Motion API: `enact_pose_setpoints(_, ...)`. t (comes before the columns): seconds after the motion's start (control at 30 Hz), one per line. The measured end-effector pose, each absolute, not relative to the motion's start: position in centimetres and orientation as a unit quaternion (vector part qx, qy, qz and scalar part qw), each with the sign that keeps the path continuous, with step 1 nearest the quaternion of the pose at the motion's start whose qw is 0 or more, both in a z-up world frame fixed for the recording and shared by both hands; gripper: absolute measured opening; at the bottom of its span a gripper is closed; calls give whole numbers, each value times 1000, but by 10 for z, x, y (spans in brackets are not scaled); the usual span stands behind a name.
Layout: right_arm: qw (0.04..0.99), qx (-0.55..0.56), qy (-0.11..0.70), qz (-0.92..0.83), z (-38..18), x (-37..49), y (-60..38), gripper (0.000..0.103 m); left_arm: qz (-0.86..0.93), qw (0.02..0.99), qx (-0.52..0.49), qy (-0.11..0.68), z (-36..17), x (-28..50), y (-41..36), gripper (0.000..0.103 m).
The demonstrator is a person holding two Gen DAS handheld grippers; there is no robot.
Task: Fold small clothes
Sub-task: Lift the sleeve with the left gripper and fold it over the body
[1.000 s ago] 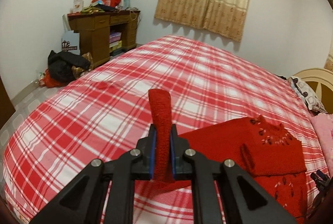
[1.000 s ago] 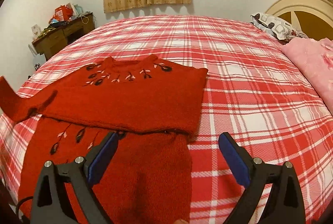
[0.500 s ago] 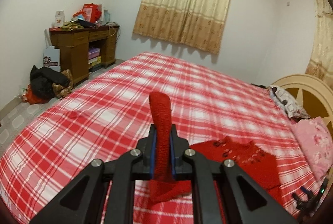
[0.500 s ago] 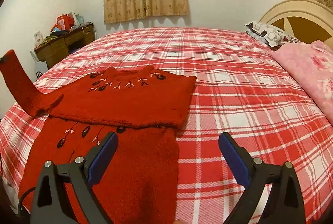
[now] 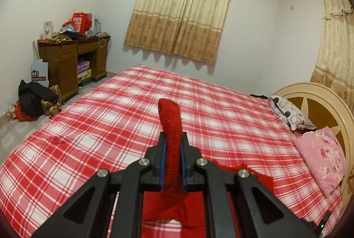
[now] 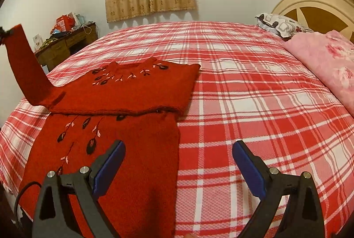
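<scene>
- Where a red plaid bed (image 6: 243, 87) fills the curtained bedroom, a red embroidered sweater (image 6: 124, 92) lies half-folded near its left edge.
- Left gripper (image 5: 172, 162) fingers clamp the raised sleeve (image 5: 171, 127).
- Right gripper (image 6: 177, 162) fingers stand apart, straddling the sweater's right hem edge.

No legible text anywhere.

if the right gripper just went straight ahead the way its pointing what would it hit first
Most likely the plaid bedspread. The right gripper has its jaws open and empty, straddling the right edge of the red sweater, so its left finger might brush the knit first. Depth is hard to judge through the fisheye.
</scene>
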State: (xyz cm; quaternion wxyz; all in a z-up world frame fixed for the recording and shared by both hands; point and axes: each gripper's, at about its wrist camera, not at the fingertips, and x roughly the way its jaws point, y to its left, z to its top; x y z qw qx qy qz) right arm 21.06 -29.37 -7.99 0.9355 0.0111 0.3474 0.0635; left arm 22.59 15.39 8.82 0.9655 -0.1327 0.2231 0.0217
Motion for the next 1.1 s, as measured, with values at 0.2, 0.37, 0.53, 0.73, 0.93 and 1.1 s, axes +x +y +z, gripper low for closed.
enact_pose_setpoints(0.2,937,21,342,63,-80,204,-302,98,7,970,-126,206,108,235,128,11)
enact_pose_setpoints(0.37,936,39,345,61,-84,205,-310,98,-13,974,-110,198,120,241,101,11)
enact_pose_setpoints(0.53,934,43,350,63,-88,204,-312,98,-32,975,-101,193,129,249,76,11)
enact_pose_setpoints(0.73,935,48,347,60,-88,202,-314,98,-63,974,-77,202,122,262,27,11)
enact_pose_setpoints(0.93,932,55,353,56,-94,202,-316,98,-98,969,-57,219,96,271,-31,11)
enact_pose_setpoints(1.1,933,60,352,54,-94,201,-319,98,-119,961,-38,247,65,282,-75,11)
